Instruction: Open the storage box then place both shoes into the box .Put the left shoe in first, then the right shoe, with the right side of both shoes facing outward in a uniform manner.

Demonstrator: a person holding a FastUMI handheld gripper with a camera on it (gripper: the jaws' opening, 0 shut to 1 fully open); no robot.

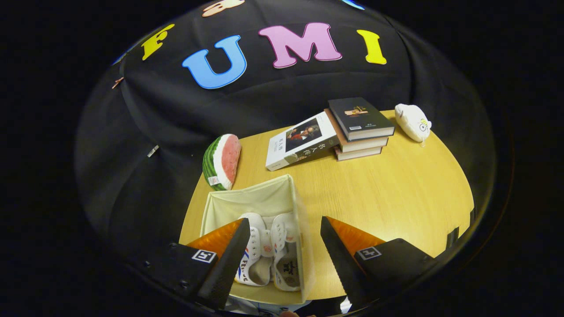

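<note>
Inside the open storage box, both shoes are seen side by side; the fingers are spread wide, nothing held.

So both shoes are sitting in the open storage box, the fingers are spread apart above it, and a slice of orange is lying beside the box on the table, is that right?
Not quite. The gripper view shows that the thing beside the storage box is a watermelon slice, not an orange one. The rest holds: both shoes sit in the open box, and the gripper has its fingers spread apart above it, holding nothing.
</note>
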